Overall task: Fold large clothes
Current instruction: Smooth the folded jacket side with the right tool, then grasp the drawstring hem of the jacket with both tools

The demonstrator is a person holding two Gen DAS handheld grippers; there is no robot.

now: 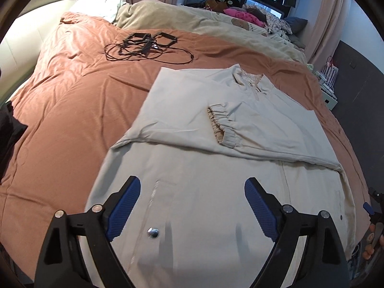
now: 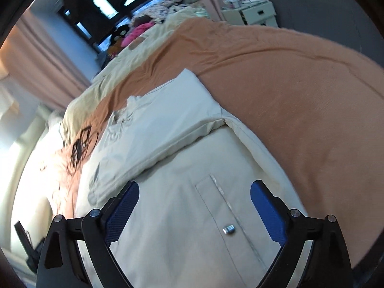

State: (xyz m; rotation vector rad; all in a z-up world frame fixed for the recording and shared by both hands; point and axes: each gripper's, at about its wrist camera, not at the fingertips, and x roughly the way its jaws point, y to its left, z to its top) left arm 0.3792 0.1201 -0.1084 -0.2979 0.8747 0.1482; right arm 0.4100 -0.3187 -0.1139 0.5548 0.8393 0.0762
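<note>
I hold both grippers over a pale grey-beige jacket (image 1: pixel 216 168) spread front-up on the terracotta bedspread (image 1: pixel 60 124). My left gripper (image 1: pixel 192 206) hangs above the lower left front, jaws spread wide and holding nothing, a metal snap (image 1: pixel 153 232) between its blue pads (image 1: pixel 123 207). My right gripper (image 2: pixel 194 208) is just as wide open and empty over the right pocket flap (image 2: pixel 220 216) and its snap (image 2: pixel 229 229). Both sleeves lie folded across the chest, one elastic cuff (image 1: pixel 219 126) resting near the centre, below the collar (image 1: pixel 249 78). A tangle of black cable (image 1: pixel 146 46) lies on the bedspread beyond the jacket, well apart from it.
</note>
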